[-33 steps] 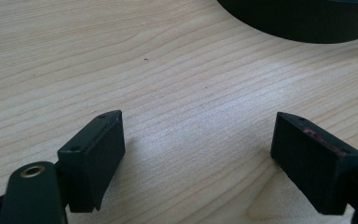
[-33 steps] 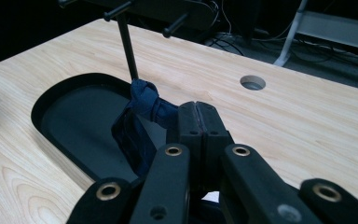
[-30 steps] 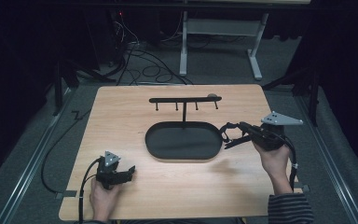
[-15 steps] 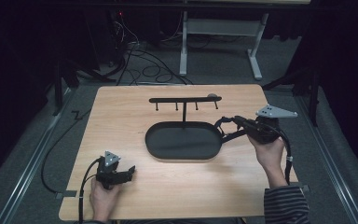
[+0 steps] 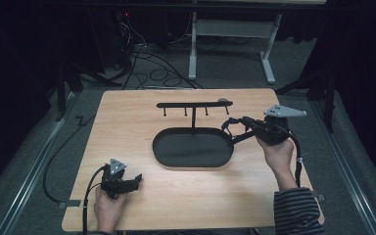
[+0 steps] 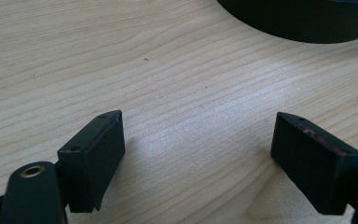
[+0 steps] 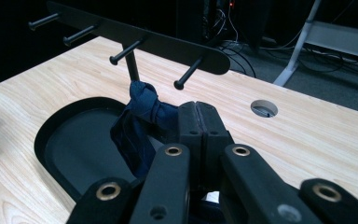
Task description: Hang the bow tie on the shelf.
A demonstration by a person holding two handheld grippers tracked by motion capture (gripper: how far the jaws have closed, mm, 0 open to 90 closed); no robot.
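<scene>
Ahead, peg rack [image 7: 135,39] above tray [image 7: 56,135]

A dark blue knotted cloth loop [image 7: 142,119] hangs pinched above the black oval tray's [image 7: 46,133] edge.

- pale wooden table top [image 5: 127,122]: smooth, matt grain
- black oval metal tray [image 5: 191,149]: matt
- black metal peg rack [image 7: 168,44] above tray: satin
- dark blue knotted cloth [image 7: 142,116]: soft, wrinkled
- black plastic jaw pads [image 6: 95,154]: matt

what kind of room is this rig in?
Probably a lab or recording space, not a home: a lone wooden table against dark surroundings, loose cables across the grey floor, and a white desk frame behind it.
</scene>
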